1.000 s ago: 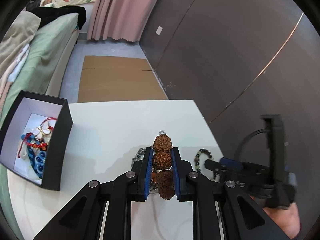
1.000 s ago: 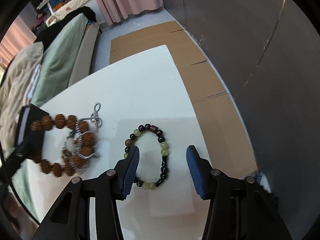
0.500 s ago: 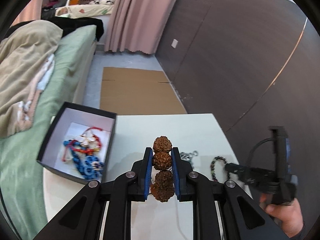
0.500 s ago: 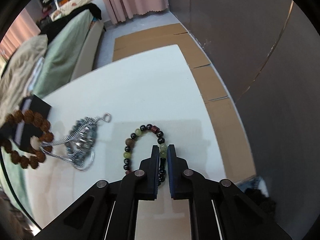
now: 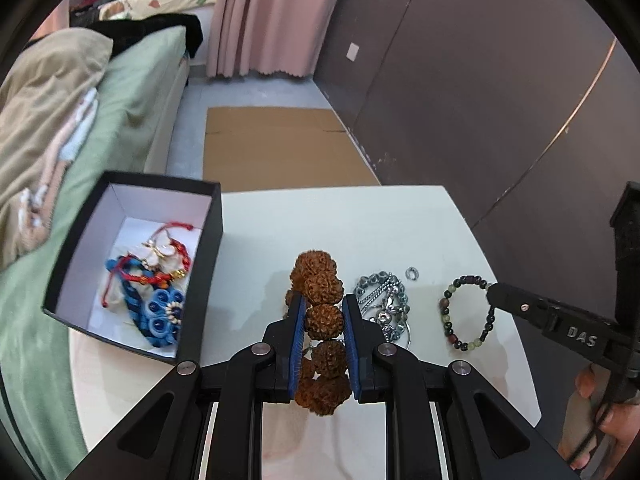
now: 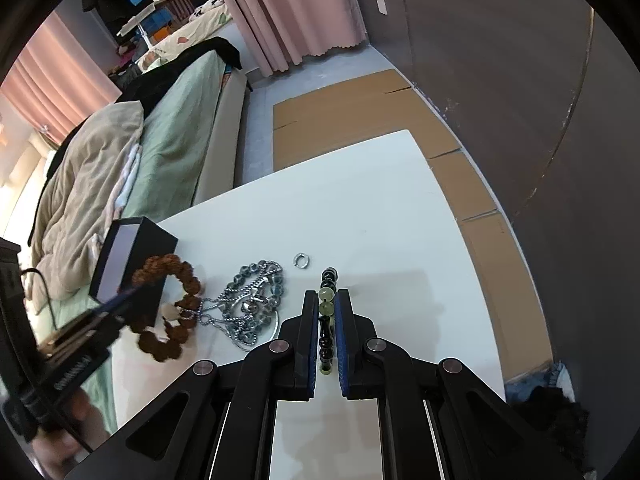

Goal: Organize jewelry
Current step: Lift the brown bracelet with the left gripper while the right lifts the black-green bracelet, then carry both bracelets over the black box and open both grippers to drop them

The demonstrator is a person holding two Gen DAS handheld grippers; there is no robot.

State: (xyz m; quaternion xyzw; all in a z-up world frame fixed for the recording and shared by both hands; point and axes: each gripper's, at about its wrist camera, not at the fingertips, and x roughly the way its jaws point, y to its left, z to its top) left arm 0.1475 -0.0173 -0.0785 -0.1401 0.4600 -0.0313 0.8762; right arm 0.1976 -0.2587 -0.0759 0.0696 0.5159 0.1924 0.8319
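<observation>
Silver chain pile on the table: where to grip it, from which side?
Probably the raised tangle at the middle of the silver chain, coming straight down from above. It lies flat and loose on the table, so sides offer nothing to pinch; the thin hoop underneath would likely slip.

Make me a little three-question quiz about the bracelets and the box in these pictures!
1. True or false: the left gripper is shut on the brown seed bracelet.
2. What is the right gripper shut on? A) the silver chain B) the green and black bead bracelet C) the small silver ring
3. Fill in: the black box already holds jewelry in red, white and ____.

Key: 1 true. 2 B. 3 blue.
</observation>
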